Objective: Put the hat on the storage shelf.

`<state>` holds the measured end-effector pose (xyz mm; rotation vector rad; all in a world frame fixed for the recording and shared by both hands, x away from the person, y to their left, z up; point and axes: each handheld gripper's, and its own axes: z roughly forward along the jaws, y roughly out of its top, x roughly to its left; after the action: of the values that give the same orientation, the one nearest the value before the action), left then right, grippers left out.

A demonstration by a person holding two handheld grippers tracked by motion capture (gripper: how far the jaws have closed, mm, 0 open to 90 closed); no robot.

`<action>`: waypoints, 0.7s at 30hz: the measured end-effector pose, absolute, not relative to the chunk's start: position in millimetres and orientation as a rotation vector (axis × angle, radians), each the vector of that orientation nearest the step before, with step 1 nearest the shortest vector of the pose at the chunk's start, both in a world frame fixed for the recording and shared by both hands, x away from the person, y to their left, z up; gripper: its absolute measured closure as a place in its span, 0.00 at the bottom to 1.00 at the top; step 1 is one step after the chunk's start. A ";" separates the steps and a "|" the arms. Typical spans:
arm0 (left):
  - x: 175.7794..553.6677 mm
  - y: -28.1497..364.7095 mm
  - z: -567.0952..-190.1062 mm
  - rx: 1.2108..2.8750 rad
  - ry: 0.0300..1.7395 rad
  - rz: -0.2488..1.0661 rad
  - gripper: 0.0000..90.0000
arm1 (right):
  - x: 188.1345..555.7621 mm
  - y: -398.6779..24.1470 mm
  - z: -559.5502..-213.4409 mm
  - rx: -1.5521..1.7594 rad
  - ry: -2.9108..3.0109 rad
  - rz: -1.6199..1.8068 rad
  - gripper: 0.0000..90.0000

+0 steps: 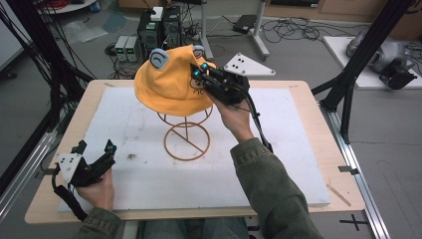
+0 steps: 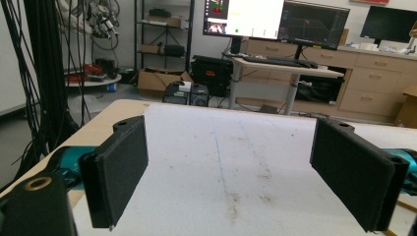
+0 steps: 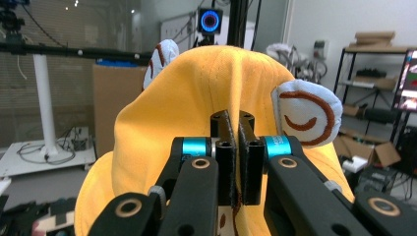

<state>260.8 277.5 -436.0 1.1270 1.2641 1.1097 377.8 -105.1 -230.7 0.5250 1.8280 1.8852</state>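
High view: one yellow bucket hat (image 1: pixel 171 84) with two pale-blue ears, draped atop one copper wire stand (image 1: pixel 186 135) at mid-table (image 1: pixel 308 164); right tongs (image 1: pixel 198 70) pinching its fabric, left tongs (image 1: pixel 94 146) spread near the table's left edge. Left gripper view: two black pads (image 2: pixel 120 164) wide apart over bare white foam. Right gripper view: right tongs pressed together on a fold of the hat (image 3: pixel 162 142), two ears flanking.

One yellow fabric bucket hat (image 1: pixel 171 82) carries two pale-blue padded ears (image 1: pixel 159 59). One orange wire hat stand (image 1: pixel 186 139) rests on one white foam mat (image 1: pixel 278 164) covering one pale wooden table (image 1: pixel 318 129). Two black two-jaw grippers, left (image 1: pixel 94 148) and right (image 1: pixel 198 69).
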 end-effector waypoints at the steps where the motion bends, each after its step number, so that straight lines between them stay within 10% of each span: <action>1: 260.8 277.8 -436.2 1.129 1.264 1.109 0.17 | 378.0 -104.7 -234.2 0.528 1.841 1.871 0.98; 21: 262.7 275.3 -437.0 1.145 1.252 1.099 0.17 | 381.0 -102.5 -262.7 0.551 1.956 1.797 0.98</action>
<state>262.7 275.3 -437.0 1.1450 1.2520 1.0988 381.0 -102.5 -262.7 0.5508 1.9556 1.7967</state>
